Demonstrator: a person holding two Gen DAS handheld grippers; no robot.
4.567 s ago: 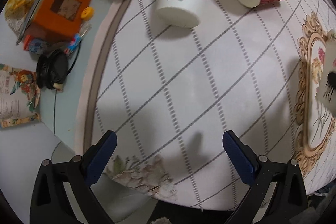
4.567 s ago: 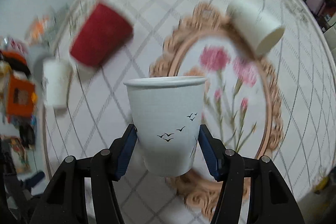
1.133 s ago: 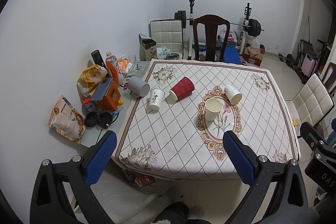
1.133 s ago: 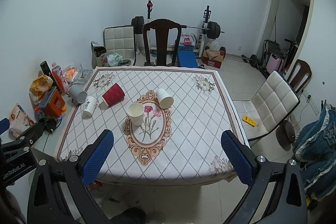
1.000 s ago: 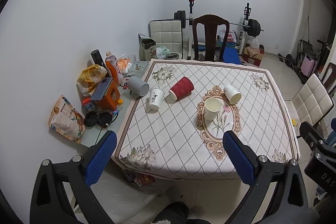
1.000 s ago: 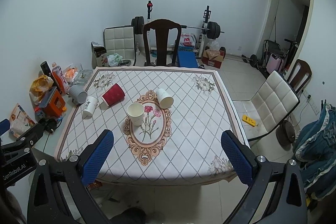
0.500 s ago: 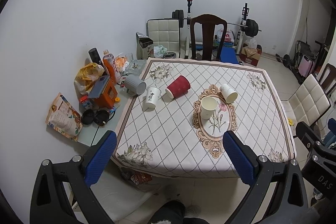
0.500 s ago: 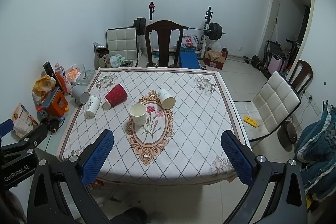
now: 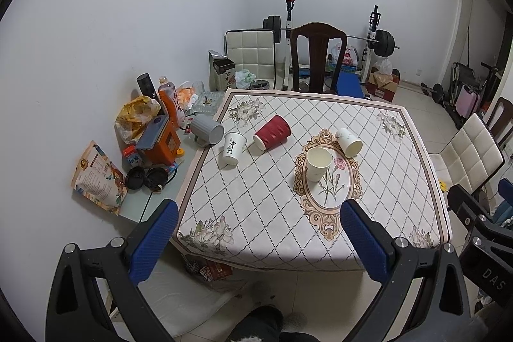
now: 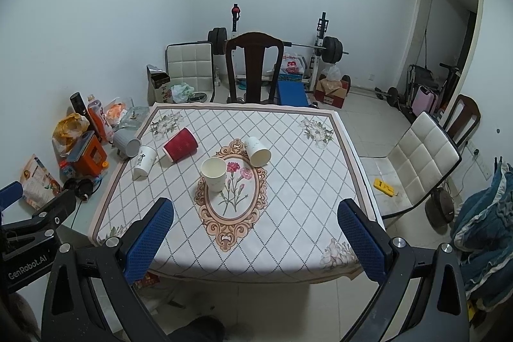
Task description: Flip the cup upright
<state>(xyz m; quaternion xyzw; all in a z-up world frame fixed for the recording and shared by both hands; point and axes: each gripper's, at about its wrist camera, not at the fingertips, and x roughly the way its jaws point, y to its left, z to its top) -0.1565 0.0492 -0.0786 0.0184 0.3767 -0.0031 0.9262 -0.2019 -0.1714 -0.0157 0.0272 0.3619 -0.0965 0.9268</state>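
A white paper cup (image 9: pixel 317 164) (image 10: pixel 215 173) stands upright on the oval flower print of the tablecloth. Three cups lie on their sides: a red ribbed cup (image 9: pixel 272 132) (image 10: pixel 180 144), a white cup with black lettering (image 9: pixel 233 147) (image 10: pixel 145 160), and a plain white cup (image 9: pixel 349 142) (image 10: pixel 257 151). My left gripper (image 9: pixel 258 241) and right gripper (image 10: pixel 255 236) are both open and empty, held well back from the table's near edge.
The table (image 9: pixel 263 233) (image 10: pixel 288 246) has a diamond-pattern cloth. A grey mug (image 9: pixel 206 130) lies on a cluttered side shelf with an orange box (image 9: pixel 159 142) and bottles. A dark wooden chair (image 9: pixel 317 56) stands behind; a white chair (image 10: pixel 420 159) stands right.
Earlier my right gripper held the white cup over the table; it now stands upright and free. Both grippers have backed far away and keep drifting slightly.
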